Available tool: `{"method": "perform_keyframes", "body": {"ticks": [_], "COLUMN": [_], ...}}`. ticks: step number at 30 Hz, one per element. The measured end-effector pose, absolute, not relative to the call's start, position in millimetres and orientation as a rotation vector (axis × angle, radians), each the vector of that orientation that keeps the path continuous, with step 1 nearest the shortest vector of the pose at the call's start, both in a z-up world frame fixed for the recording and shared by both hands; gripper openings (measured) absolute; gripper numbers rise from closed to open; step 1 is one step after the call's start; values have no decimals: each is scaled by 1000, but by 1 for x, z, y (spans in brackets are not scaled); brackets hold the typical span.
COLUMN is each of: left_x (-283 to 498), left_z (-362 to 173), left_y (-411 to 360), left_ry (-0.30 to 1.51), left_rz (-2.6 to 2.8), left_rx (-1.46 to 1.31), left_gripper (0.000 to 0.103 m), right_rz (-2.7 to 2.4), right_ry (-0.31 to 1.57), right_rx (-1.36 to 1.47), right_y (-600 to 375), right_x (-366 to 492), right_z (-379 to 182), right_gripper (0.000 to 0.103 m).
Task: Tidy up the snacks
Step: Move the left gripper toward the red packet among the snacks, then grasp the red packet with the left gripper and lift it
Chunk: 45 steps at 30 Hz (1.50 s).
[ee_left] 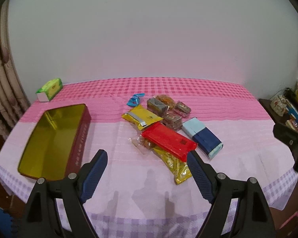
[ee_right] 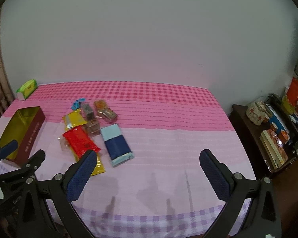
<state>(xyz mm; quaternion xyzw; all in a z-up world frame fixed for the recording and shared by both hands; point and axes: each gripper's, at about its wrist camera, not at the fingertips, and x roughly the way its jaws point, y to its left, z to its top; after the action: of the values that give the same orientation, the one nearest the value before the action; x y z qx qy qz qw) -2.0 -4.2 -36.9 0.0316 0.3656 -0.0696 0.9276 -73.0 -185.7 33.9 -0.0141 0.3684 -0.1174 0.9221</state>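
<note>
A heap of snacks lies mid-table: a red packet (ee_left: 169, 139) over a gold foil packet (ee_left: 175, 165), a yellow packet (ee_left: 142, 118), a blue and light-blue box (ee_left: 201, 135), a small blue wrapper (ee_left: 135, 99) and several clear-wrapped cakes (ee_left: 169, 109). An open maroon tin with a gold inside (ee_left: 51, 138) sits to the left. My left gripper (ee_left: 148, 154) is open above the near table, its right fingertip close to the red packet. My right gripper (ee_right: 149, 154) is open, holding nothing, to the right of the blue box (ee_right: 117, 143). The left gripper (ee_right: 24, 148) shows by the tin (ee_right: 23, 130).
A green and white box (ee_left: 49, 89) stands at the table's far left corner. The pink checked cloth (ee_right: 168, 119) is bare on the right. A dark side table (ee_right: 267, 134) with a floral tin, books and cups stands to the right. A curtain hangs at the left.
</note>
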Motion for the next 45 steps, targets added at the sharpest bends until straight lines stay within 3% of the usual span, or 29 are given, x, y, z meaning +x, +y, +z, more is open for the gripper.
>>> {"method": "perform_keyframes", "body": {"ticks": [22, 24, 26, 27, 29, 31, 34, 37, 45], "left_x": [110, 116, 118, 117, 113, 108, 101, 93, 73], "left_z": [-120, -127, -128, -127, -124, -119, -106, -94, -38], "left_y": [-37, -43, -50, -53, -58, -56, -51, -46, -1], "left_ry": [943, 969, 959, 956, 953, 933, 900, 883, 779], "left_rz": [-92, -70, -72, -93, -140, -175, -217, -251, -252], "left_rx": [-120, -116, -97, -89, -66, -71, -77, -86, -93], "left_gripper": [83, 80, 66, 53, 47, 30, 19, 13, 12], "right_rz": [-279, -270, -263, -261, -264, -265, -260, -254, -234], "right_ry": [843, 857, 870, 876, 875, 872, 868, 865, 822], "right_rx": [-26, -27, -26, -22, -13, 3, 11, 4, 7], "right_y": [-208, -208, -209, -211, -214, -216, -216, -212, -205], "right_x": [-45, -44, -43, -42, -43, -44, -45, -47, -56], "right_z": [-6, -11, -15, -16, -16, -15, -13, -12, 4], "right_gripper": [103, 103, 103, 103, 103, 103, 103, 103, 103]}}
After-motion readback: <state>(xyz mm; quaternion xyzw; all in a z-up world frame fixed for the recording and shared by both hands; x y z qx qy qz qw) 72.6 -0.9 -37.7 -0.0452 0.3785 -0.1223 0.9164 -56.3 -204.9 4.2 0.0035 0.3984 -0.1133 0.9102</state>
